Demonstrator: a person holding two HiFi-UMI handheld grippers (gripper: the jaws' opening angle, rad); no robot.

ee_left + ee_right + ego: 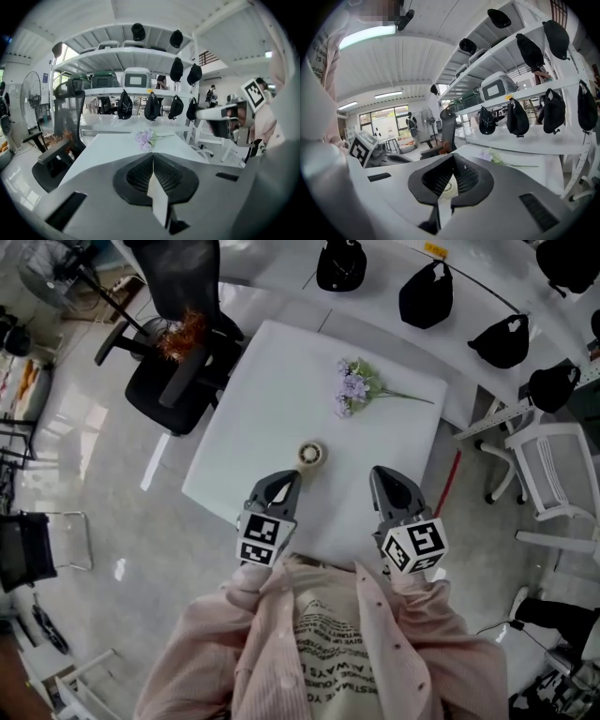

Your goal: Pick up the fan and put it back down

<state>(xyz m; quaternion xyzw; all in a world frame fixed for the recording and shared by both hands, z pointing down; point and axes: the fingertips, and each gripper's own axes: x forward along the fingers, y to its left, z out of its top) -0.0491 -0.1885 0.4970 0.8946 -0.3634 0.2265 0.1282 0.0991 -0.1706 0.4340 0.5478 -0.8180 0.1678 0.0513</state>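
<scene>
No fan lies on the white table (272,381). The only fan I see is a standing pedestal fan (30,101), on the floor far left in the left gripper view. My left gripper (286,476) hovers over the table's near edge, jaws shut with nothing between them (153,154). My right gripper (380,474) hangs beside it at the same edge, shut and empty too (452,157). Both are held close to my body and point across the table.
A tape roll (312,454) sits just beyond the grippers and a bunch of purple flowers (354,385) lies further back. A black office chair (178,371) stands at the table's left, a white chair (553,474) at its right. Black caps (427,294) hang on the shelving behind.
</scene>
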